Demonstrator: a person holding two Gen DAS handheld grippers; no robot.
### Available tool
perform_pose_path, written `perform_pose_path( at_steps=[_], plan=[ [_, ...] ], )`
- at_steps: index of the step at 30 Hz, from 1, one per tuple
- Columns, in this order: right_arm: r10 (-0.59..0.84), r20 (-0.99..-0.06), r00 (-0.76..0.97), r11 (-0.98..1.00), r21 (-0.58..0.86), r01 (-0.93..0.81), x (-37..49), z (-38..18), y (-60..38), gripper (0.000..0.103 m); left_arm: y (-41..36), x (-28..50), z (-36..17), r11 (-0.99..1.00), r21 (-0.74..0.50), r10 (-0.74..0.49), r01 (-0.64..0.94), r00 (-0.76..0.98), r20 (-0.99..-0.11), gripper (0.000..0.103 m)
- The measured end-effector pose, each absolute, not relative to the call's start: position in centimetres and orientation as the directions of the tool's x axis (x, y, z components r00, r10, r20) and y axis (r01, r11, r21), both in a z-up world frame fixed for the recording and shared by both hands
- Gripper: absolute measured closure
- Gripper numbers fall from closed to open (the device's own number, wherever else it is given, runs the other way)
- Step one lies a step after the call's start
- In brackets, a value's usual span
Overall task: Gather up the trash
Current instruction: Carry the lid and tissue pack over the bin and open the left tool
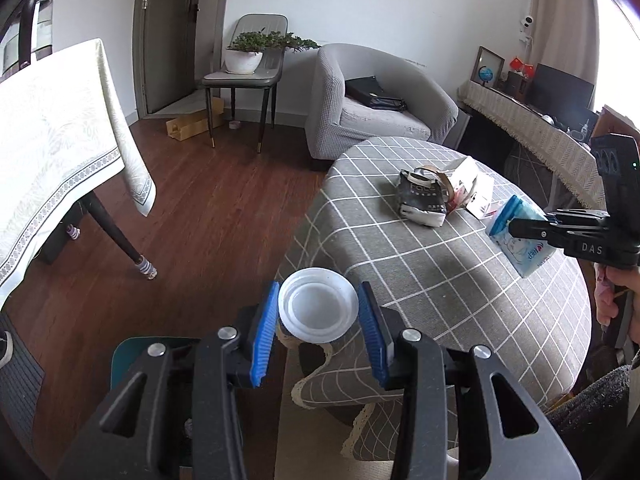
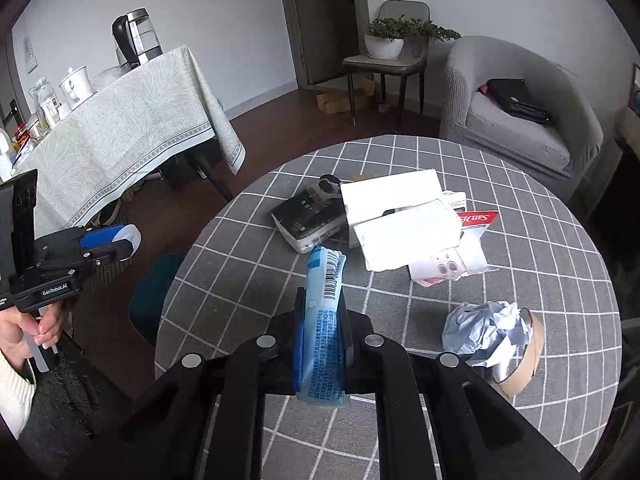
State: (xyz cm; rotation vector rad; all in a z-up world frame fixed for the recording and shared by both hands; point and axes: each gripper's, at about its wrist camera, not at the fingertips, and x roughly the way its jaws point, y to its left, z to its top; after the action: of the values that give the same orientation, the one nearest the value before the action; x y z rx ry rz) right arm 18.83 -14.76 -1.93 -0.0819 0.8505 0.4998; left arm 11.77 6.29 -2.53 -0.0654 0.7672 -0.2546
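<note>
A room with a dark wood floor (image 1: 208, 208) and pale walls holds a long table under a cream patterned cloth (image 2: 132, 128), a grey armchair (image 2: 528, 120) with a black bag on its seat, and a chair carrying a potted plant (image 2: 386, 42). In front stands a round tabletop (image 2: 400, 312) under a grey cloth checked with white lines, its lace-edged hem hanging near the left tongs. On it lie a white cardboard box (image 2: 400, 220), a black paper bag with handles (image 1: 422, 198), a card pack printed "SanDisk" (image 2: 478, 220), crumpled blue-grey paper (image 2: 484, 332) touching a tilted roll of brown tape (image 2: 528, 356), and a small white package just beside the box. An electric kettle (image 2: 136, 36) and white jars stand on the long table. The left tongs (image 1: 318, 312), partly open, clasp a white plastic lid (image 1: 318, 308) between the blue pads, held out beyond the tabletop's edge over the floor. The right tongs (image 2: 322, 344), marked "DAS" in the left wrist view, are nearly closed and pinch a blue-and-white tissue packet (image 2: 324, 320) with a barcode, lifted above the tabletop. The left tool reads "GenRobot.AI".
</note>
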Motion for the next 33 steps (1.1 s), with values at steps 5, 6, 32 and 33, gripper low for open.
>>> perform_pose_path(
  at_steps=[5, 6, 32, 33],
  plan=[
    [0.449, -0.709, 0.544, 0.851, 0.154, -0.501, 18.3, -1.4, -10.9, 0.091, 8.8, 11.4, -3.0, 0.978, -0.145, -0.208, 0.149, 0.693, -0.691, 0.061],
    [0.459, -0.705, 0.540, 0.845, 0.159, -0.511, 18.5, -1.4, -10.1, 0.091, 9.5, 11.3, -3.1, 0.979, -0.145, -0.203, 0.142, 0.694, -0.691, 0.061],
    [0.626, -0.704, 0.335, 0.649, 0.232, -0.724, 19.8, -3.8, 11.5, 0.091, 24.5, 10.0, -14.0, 0.985, -0.109, -0.027, -0.133, 0.504, -0.863, 0.061],
    [0.629, -0.706, 0.326, 0.644, 0.240, -0.726, 19.9, -4.1, 12.3, 0.091, 24.7, 10.0, -14.4, 0.985, -0.106, -0.025, -0.136, 0.494, -0.869, 0.061]
  ],
)
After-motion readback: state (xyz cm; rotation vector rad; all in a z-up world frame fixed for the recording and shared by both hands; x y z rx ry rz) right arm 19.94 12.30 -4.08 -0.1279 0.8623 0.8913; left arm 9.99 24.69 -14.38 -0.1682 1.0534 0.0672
